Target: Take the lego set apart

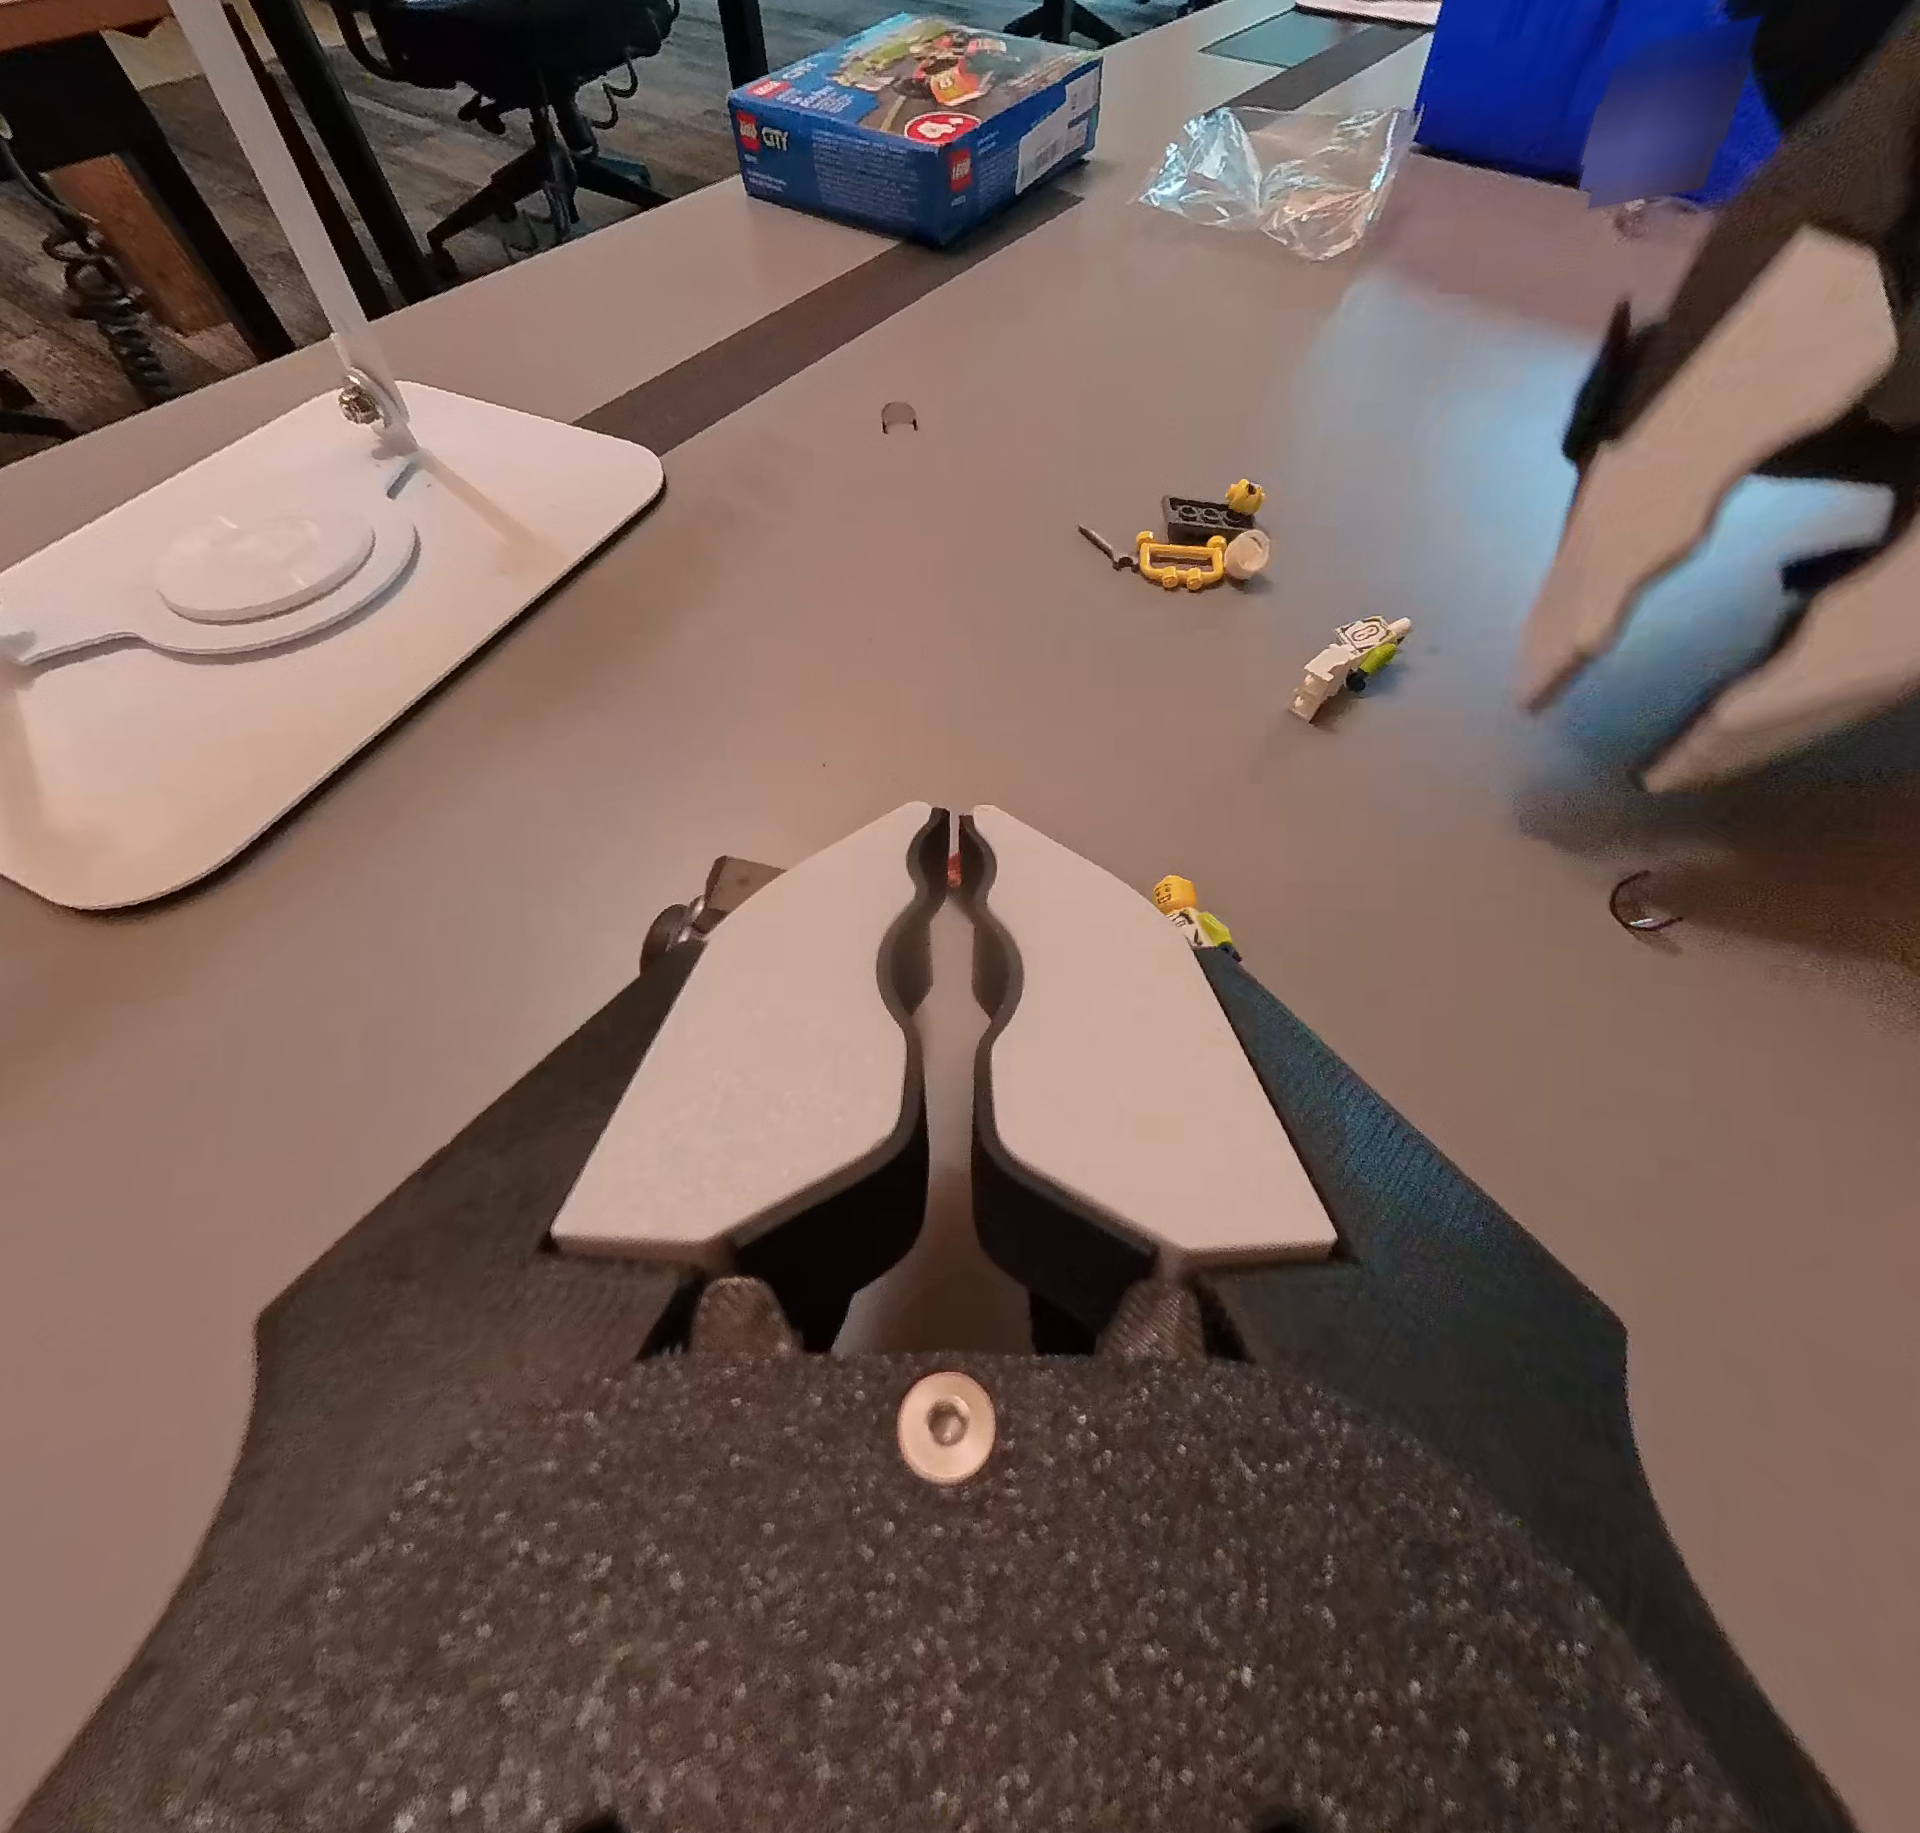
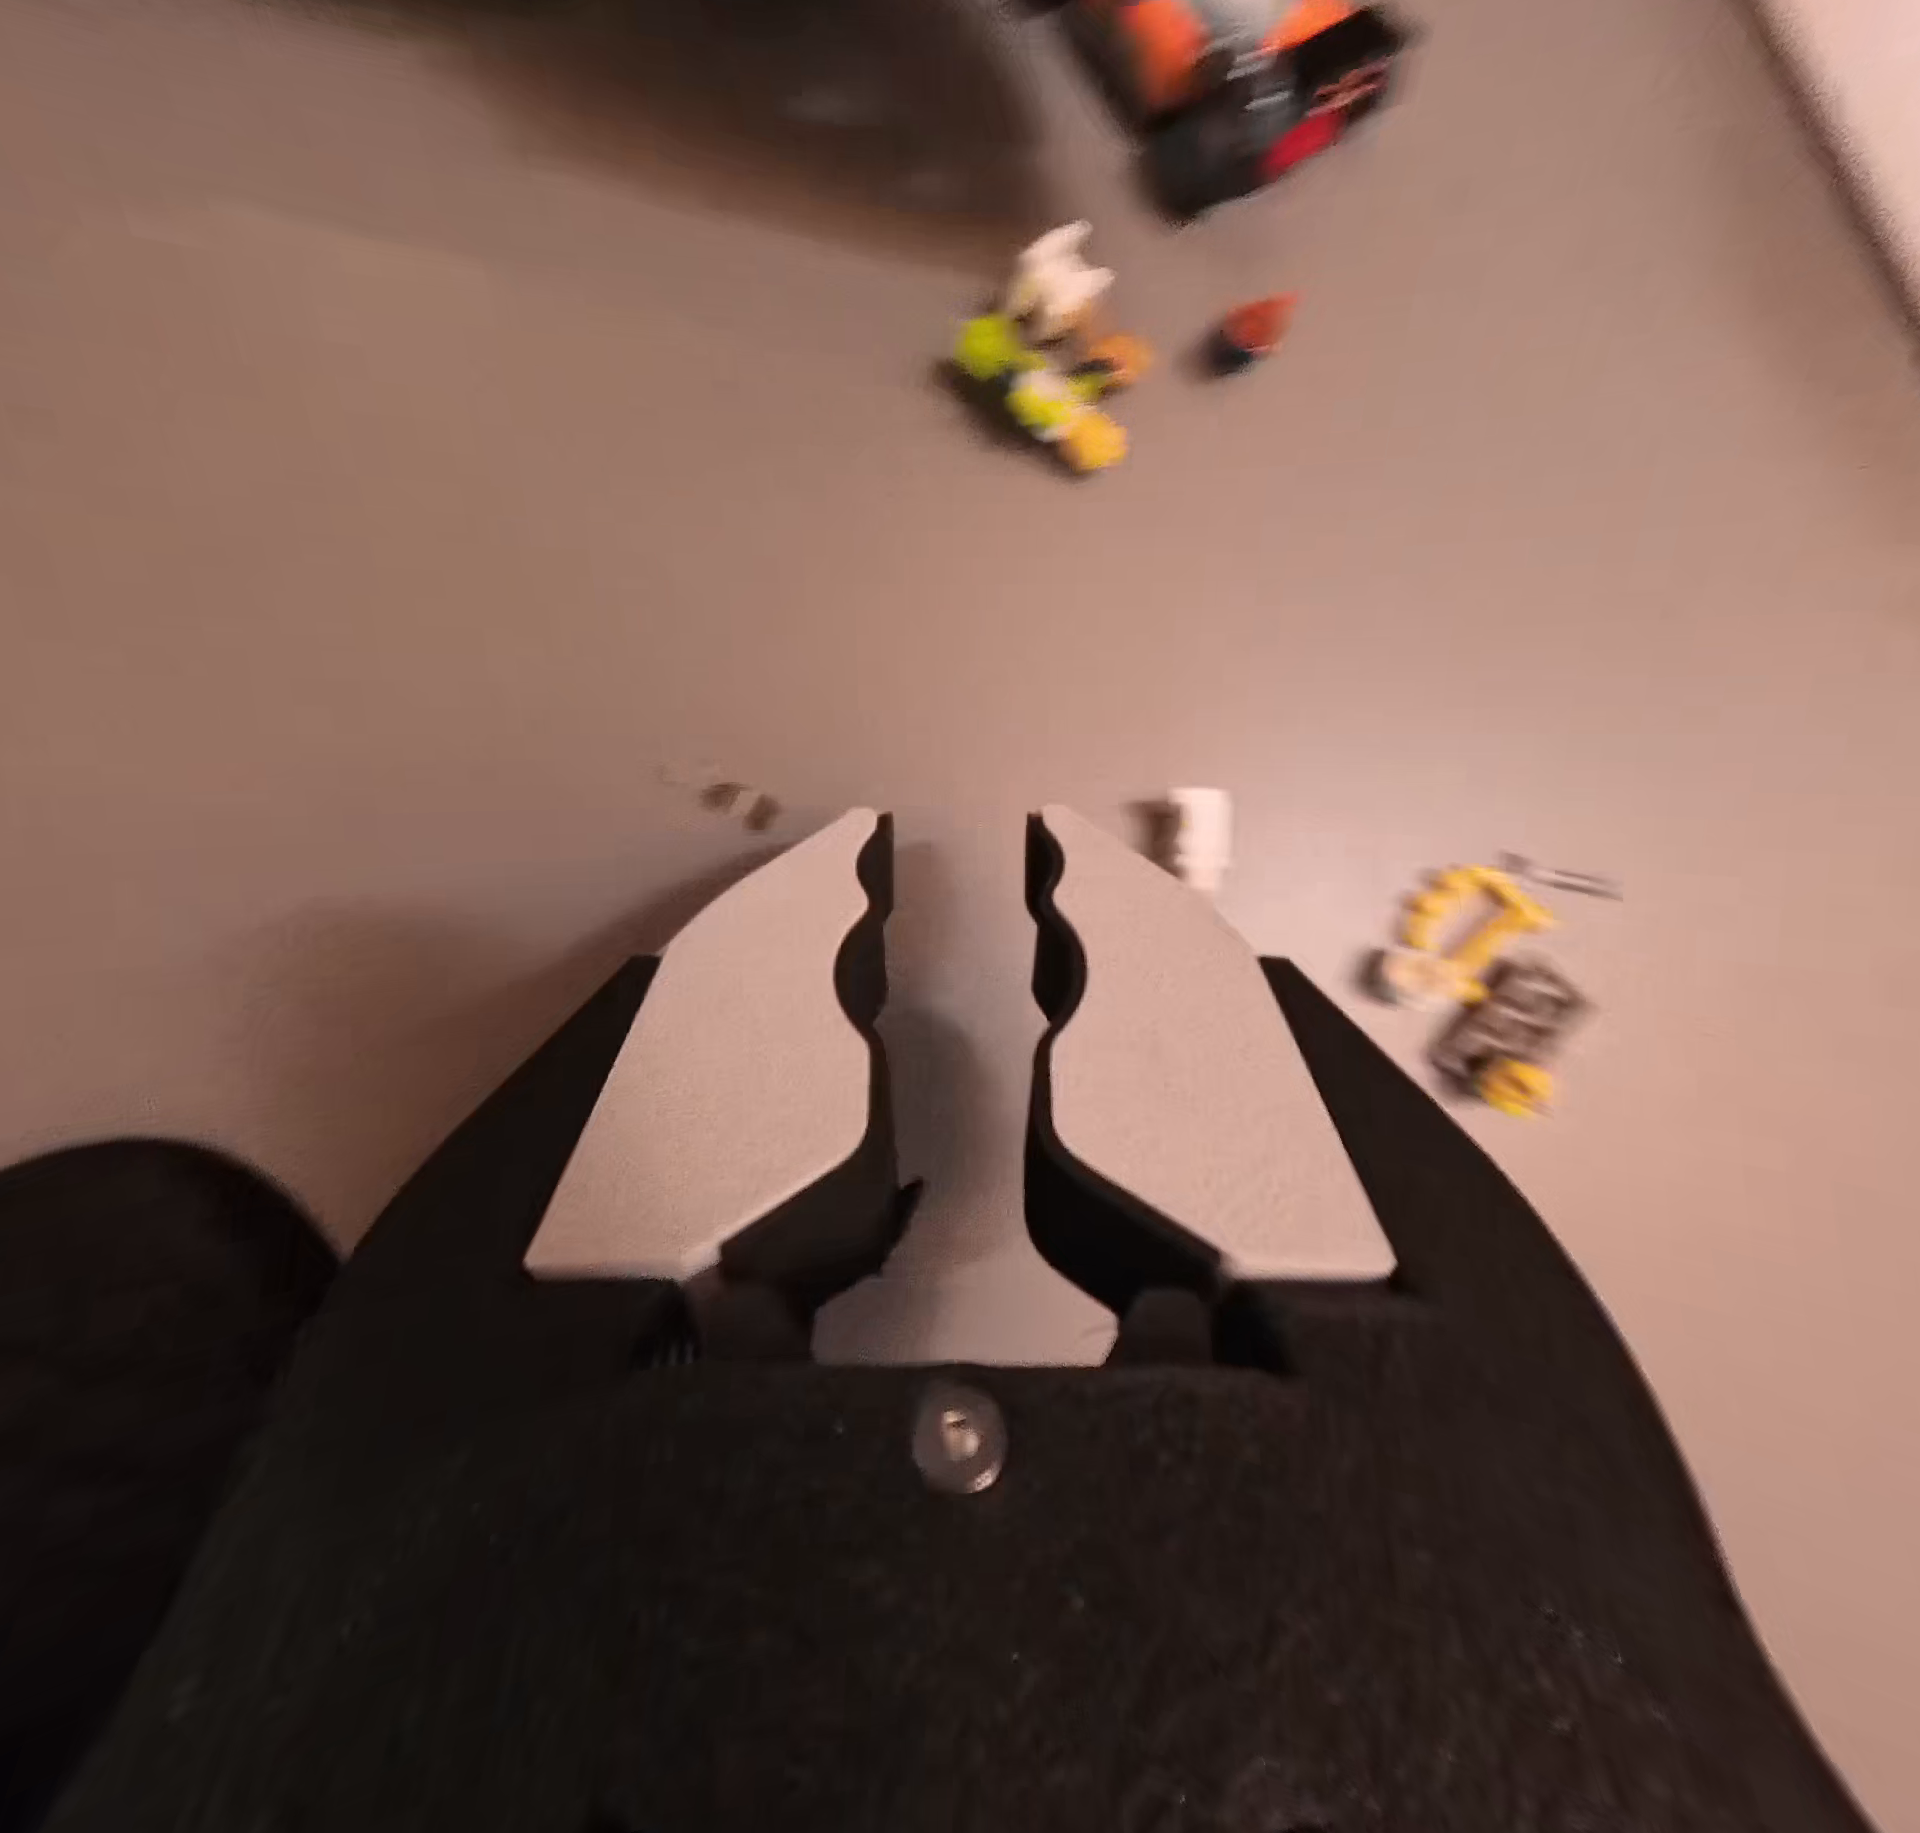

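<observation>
Pinching a small red piece [image 1: 953,867], our left tongs [image 1: 953,827] steady it; right tongs [image 2: 956,833] hover open, empty, over the counter [image 2: 416,536].

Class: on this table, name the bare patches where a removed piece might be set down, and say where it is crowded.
Bare: the stretch between the white stand base and the yellow-and-black pieces; also the band between the left gripper and those pieces. Crowded: the right, with the white-and-green piece, minifigure and right gripper.
</observation>
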Demonstrator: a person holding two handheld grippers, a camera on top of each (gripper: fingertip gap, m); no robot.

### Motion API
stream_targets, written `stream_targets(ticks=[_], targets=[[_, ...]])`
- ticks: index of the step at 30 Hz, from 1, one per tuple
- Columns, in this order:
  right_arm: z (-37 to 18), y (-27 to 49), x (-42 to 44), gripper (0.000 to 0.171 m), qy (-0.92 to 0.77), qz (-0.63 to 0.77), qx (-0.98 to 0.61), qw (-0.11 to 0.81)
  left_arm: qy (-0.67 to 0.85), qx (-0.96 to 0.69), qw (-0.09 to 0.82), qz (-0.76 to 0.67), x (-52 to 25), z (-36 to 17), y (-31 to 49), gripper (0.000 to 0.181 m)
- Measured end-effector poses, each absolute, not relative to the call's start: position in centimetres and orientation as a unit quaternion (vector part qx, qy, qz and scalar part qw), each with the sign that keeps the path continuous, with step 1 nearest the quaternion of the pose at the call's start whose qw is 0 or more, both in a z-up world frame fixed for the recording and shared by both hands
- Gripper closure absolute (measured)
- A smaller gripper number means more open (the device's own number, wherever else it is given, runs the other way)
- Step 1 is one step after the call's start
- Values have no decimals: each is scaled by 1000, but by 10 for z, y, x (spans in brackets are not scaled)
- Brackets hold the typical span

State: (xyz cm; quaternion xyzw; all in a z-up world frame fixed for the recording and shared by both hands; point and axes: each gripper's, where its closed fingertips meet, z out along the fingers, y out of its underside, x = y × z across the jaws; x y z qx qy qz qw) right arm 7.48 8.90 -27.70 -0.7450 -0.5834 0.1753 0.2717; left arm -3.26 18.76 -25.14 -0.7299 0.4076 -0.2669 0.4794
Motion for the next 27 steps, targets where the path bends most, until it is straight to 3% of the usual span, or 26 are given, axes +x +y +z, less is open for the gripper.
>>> stream_targets(ticks=[5, 7, 19, 27], targets=[[-305, 59, 62, 147, -610, 186, -737, 222, 409, -730, 479, -264, -32, -252, 187, 180], [-304, 60, 62, 170, -602, 195, -741, 225, 409, -731, 479, -263, -33, -252, 187, 180], [-287, 171, 125, 169, -471, 54, -813, 338, 410, -731, 479, -262, -33, -252, 187, 180], [-285, 175, 121, 158, -454, 68, -811, 363, 410, -730, 479, -262, -33, -252, 188, 180]])
